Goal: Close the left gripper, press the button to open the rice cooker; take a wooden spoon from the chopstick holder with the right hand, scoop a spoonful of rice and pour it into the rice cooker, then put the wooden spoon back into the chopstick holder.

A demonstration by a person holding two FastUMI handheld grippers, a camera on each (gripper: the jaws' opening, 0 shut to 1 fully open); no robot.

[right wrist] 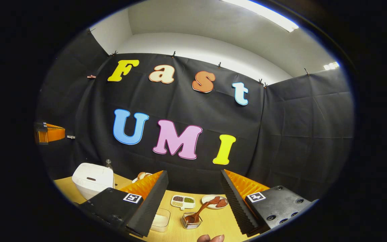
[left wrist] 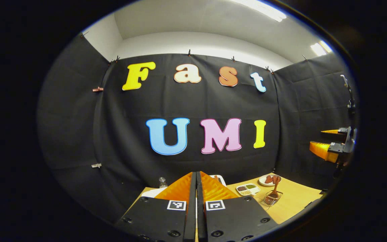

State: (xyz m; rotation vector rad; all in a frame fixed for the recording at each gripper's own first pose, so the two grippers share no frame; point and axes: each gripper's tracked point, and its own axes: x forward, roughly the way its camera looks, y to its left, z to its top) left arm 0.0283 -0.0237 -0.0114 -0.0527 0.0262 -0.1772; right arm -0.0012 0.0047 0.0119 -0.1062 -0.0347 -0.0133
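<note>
In the left gripper view, the left gripper (left wrist: pixel 196 181) has its two fingers pressed flat together with nothing between them, raised well above the wooden table (left wrist: pixel 294 198). A small clear bottle (left wrist: pixel 162 182) stands just left of the fingers, and a white edge of the rice cooker (left wrist: pixel 153 192) peeks out at their left side, mostly hidden behind them. To the right of the fingers lies a divided dish of grains (left wrist: pixel 247 189), then the wire chopstick holder (left wrist: pixel 271 199) with the wooden spoon (left wrist: pixel 274 191) standing tilted in it, and behind that a plate (left wrist: pixel 269 180) with brown pieces on it. Farther right, high off the table, the right gripper (left wrist: pixel 324 141) shows side-on with its fingers apart.

In the right gripper view, the left gripper (right wrist: pixel 50 133) shows far to the left, up against the wall cloth; its fingers cannot be judged from here. Below it, left of the right gripper's own left finger, sits the white rice cooker (right wrist: pixel 92 179) with its lid down, the bottle just behind it. The right gripper (right wrist: pixel 193 183) holds its fingers wide and grasps nothing. Between them on the table lie a clear container (right wrist: pixel 161 220) beside the left finger, the grain dish (right wrist: pixel 182 201), the chopstick holder (right wrist: pixel 190 222) with the spoon (right wrist: pixel 198 212) leaning in it, and the plate (right wrist: pixel 215 201) nearer the right finger.
</note>
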